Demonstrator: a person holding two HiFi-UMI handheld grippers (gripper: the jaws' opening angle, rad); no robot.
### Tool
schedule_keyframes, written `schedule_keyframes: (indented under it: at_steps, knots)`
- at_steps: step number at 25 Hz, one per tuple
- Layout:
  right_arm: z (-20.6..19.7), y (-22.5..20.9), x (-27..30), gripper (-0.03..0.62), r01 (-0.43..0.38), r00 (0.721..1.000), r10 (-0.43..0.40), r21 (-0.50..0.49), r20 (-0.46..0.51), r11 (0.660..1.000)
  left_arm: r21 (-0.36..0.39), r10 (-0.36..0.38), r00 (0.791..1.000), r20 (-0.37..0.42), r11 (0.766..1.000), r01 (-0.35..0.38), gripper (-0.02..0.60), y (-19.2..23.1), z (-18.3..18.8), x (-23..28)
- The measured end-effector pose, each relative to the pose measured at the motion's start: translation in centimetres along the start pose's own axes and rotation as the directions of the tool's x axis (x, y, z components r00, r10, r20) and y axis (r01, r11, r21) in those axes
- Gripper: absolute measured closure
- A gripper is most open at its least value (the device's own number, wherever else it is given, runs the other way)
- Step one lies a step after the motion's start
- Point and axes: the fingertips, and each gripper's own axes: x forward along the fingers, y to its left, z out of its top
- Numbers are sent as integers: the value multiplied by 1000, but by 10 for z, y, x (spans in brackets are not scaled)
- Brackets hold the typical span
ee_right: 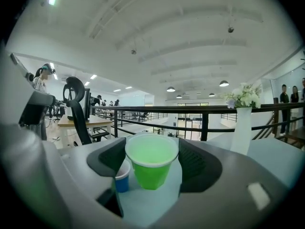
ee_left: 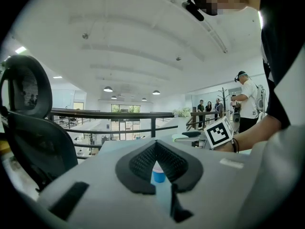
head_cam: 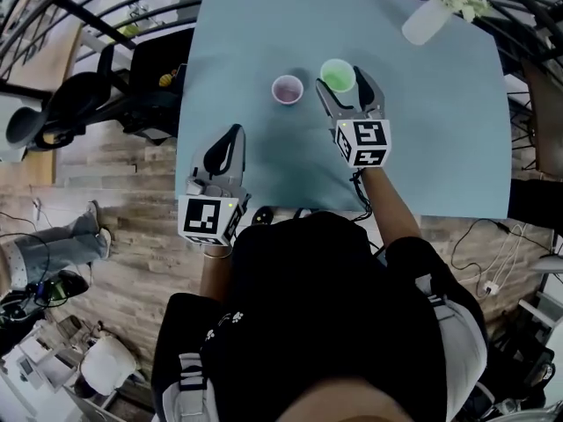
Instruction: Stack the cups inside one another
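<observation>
A green cup [head_cam: 338,76] stands upright on the light blue table [head_cam: 440,130], left of a smaller blue cup [head_cam: 288,89]. My right gripper [head_cam: 343,83] is open, with one jaw on each side of the green cup [ee_right: 151,163]. In the right gripper view the blue cup [ee_right: 121,178] peeks out past the green cup's left side. My left gripper [head_cam: 234,134] is shut and holds nothing, near the table's front left, well short of the cups. Through the small gap under its tips [ee_left: 155,147] the blue cup [ee_left: 157,173] shows far ahead.
A white vase of flowers [head_cam: 428,18] stands at the table's far right corner. A black office chair [head_cam: 79,104] sits off the table's left edge, with railings beyond. Cables lie on the wooden floor near the front edge.
</observation>
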Motion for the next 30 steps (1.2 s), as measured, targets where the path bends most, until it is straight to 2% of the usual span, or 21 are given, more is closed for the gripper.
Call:
schedule_keyframes:
  at_steps: [12, 20, 30]
  knots:
    - [-2, 75, 35, 237, -173, 985, 172, -34, -24, 984, -15, 86, 996, -3, 996, -86, 591, 29, -5, -26]
    - [-10, 90, 47, 237, -206, 978, 204, -52, -41, 977, -17, 122, 993, -9, 992, -122, 591, 42, -5, -35]
    - [-28, 96, 51, 236, -223, 971, 219, -33, -93, 974, -17, 133, 991, -15, 991, -133, 591, 45, -7, -38]
